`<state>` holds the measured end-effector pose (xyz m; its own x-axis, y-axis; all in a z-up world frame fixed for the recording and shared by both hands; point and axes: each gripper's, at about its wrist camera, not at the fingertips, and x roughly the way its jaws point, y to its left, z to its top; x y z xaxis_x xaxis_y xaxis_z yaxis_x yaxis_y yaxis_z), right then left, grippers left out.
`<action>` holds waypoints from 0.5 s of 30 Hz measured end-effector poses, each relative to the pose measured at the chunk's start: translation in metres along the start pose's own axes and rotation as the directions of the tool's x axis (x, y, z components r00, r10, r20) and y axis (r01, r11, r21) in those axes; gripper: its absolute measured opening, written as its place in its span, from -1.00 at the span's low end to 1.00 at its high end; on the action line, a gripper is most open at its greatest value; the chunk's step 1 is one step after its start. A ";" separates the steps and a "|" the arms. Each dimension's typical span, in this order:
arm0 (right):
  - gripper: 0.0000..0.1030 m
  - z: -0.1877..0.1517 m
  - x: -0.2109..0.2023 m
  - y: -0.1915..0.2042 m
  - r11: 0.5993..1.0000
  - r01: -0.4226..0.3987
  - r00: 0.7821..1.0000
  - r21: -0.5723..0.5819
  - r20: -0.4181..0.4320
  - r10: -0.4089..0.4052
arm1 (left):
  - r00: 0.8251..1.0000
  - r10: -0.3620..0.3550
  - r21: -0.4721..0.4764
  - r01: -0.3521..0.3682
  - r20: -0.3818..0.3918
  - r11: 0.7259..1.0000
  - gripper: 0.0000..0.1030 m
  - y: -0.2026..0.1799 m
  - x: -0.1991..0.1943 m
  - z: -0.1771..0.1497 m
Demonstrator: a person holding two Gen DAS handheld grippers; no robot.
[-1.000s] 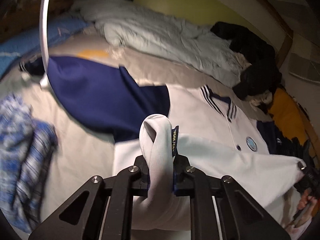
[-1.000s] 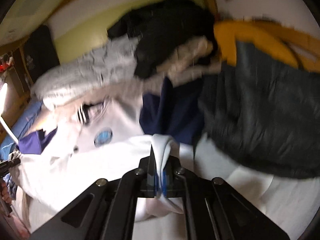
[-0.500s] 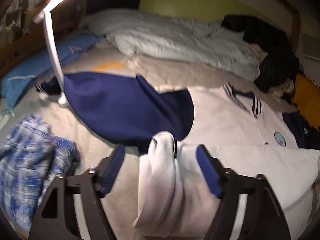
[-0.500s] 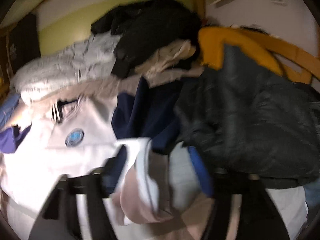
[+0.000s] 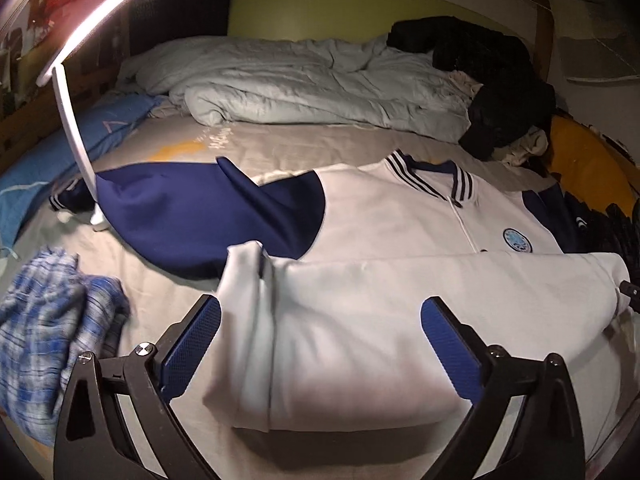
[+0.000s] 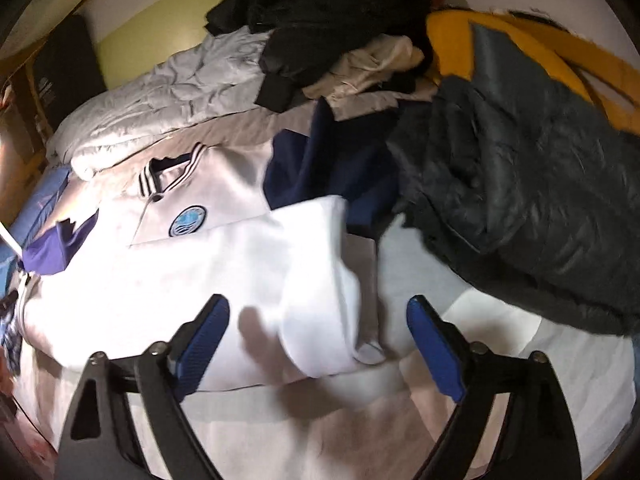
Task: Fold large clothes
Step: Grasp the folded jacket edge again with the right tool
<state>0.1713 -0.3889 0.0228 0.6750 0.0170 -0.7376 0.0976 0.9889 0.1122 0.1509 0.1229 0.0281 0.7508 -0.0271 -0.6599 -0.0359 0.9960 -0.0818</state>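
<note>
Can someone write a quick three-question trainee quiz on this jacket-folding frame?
1. True or false: the bottom hem of the white jacket is folded up over its body.
2. What lies to the left of the left gripper on the bed sheet? A) plaid cloth B) a pair of shoes C) a book
3. Fill in: the right gripper has its pads ____ the white fabric, jaws spread to either side of it.

Key: 1 true. 2 A, the plaid cloth. 3 off; the left gripper's jaws are opening too, fabric loose between them.
</note>
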 end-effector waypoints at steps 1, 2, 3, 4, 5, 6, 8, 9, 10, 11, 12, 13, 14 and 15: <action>0.37 0.000 -0.001 -0.004 1.000 -0.003 1.000 0.010 0.002 0.003 | 1.000 0.000 0.006 0.000 -0.003 1.000 0.94 -0.001 0.002 -0.001; 0.28 0.001 0.000 -0.008 1.000 -0.005 1.000 0.022 0.007 0.004 | 1.000 0.003 0.013 -0.003 -0.009 1.000 0.94 -0.004 0.004 -0.002; 0.12 0.001 0.001 -0.011 0.999 -0.003 1.000 0.033 0.009 0.002 | 1.000 0.005 0.013 -0.005 -0.020 1.000 0.94 -0.006 0.006 -0.004; -0.02 0.001 0.004 -0.012 0.999 0.002 1.000 0.033 0.001 -0.002 | 1.000 0.003 0.017 -0.003 -0.030 1.000 0.94 -0.008 0.009 -0.005; -0.48 0.001 0.009 -0.014 0.999 0.013 1.000 0.031 -0.015 -0.013 | 0.999 -0.002 0.019 0.003 -0.042 1.000 0.94 -0.010 0.011 -0.006; -0.94 0.000 0.014 -0.015 0.999 0.030 0.999 0.031 -0.034 -0.029 | 0.999 -0.009 0.020 0.010 -0.048 1.000 0.94 -0.012 0.012 -0.007; -0.95 -0.002 0.012 -0.018 0.998 0.052 0.999 0.047 -0.020 -0.051 | 0.999 -0.018 0.033 0.020 -0.044 0.999 0.94 -0.016 0.011 -0.008; -0.95 0.001 0.004 -0.018 0.996 0.075 0.997 0.055 0.018 -0.076 | 0.999 -0.011 0.045 0.012 -0.035 0.999 0.94 -0.018 0.009 -0.008; -0.95 0.004 -0.002 -0.019 0.995 0.079 0.996 0.060 0.043 -0.082 | 1.000 0.001 0.058 0.000 -0.021 0.998 0.93 -0.020 0.006 -0.008; -0.95 0.008 -0.004 -0.017 0.995 0.089 0.995 0.049 0.045 -0.091 | 1.000 0.007 0.068 -0.006 -0.009 0.998 0.93 -0.022 0.004 -0.008; -0.95 0.010 -0.002 -0.014 0.994 0.105 0.994 0.025 0.037 -0.106 | 1.000 0.004 0.081 -0.004 0.002 0.997 0.93 -0.025 0.001 -0.009; -0.95 0.009 0.007 -0.006 0.989 0.145 0.989 -0.033 0.001 -0.145 | 1.000 -0.002 0.093 0.001 0.006 0.996 0.93 -0.027 0.000 -0.009; -0.94 0.007 0.016 -0.001 0.981 0.184 0.982 -0.067 -0.027 -0.186 | 1.000 -0.004 0.106 0.003 0.010 0.994 0.93 -0.030 0.000 -0.011; -0.85 0.003 0.021 0.002 0.972 0.219 0.974 -0.081 -0.044 -0.223 | 1.000 -0.002 0.119 0.000 0.014 0.993 0.93 -0.033 0.000 -0.012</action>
<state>0.1884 -0.3867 0.0099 0.6035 -0.1970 -0.7727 0.1836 0.9773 -0.1058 0.1441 0.0890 0.0221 0.7603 -0.0274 -0.6490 0.0425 0.9991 0.0076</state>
